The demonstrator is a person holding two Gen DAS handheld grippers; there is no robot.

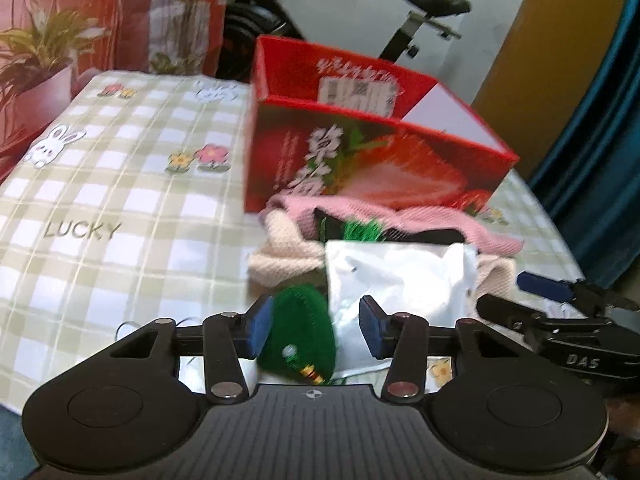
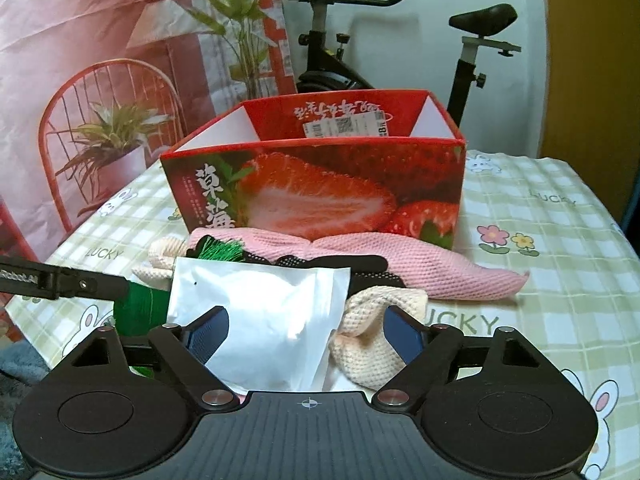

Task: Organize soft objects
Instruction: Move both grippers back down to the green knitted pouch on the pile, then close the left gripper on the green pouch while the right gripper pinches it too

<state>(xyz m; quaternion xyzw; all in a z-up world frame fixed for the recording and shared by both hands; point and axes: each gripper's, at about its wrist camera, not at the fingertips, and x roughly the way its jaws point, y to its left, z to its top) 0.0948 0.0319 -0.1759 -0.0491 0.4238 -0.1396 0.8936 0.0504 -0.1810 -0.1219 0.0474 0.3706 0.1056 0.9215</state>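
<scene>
A pile of soft things lies on the checked tablecloth (image 1: pixel 100 208) in front of an open red strawberry box (image 1: pixel 360 152) (image 2: pixel 320 188). The pile holds a pink cloth (image 2: pixel 420 264), a cream knitted cloth (image 2: pixel 372 332), a black item (image 2: pixel 360 264), a white pouch (image 1: pixel 400 280) (image 2: pixel 264 312) and a green knitted piece (image 1: pixel 304 328). My left gripper (image 1: pixel 316 330) straddles the green piece. Its left pad touches the piece and its right pad stands apart, against the pouch. My right gripper (image 2: pixel 306 336) stands wide around the pouch and the cream cloth.
An exercise bike (image 2: pixel 340 60) stands behind the table. A printed backdrop (image 2: pixel 100 80) with a chair and plants hangs at the left. An orange wall (image 1: pixel 560 40) and a blue curtain (image 1: pixel 600 160) are at the right. The tablecloth (image 2: pixel 540 240) stretches right of the pile.
</scene>
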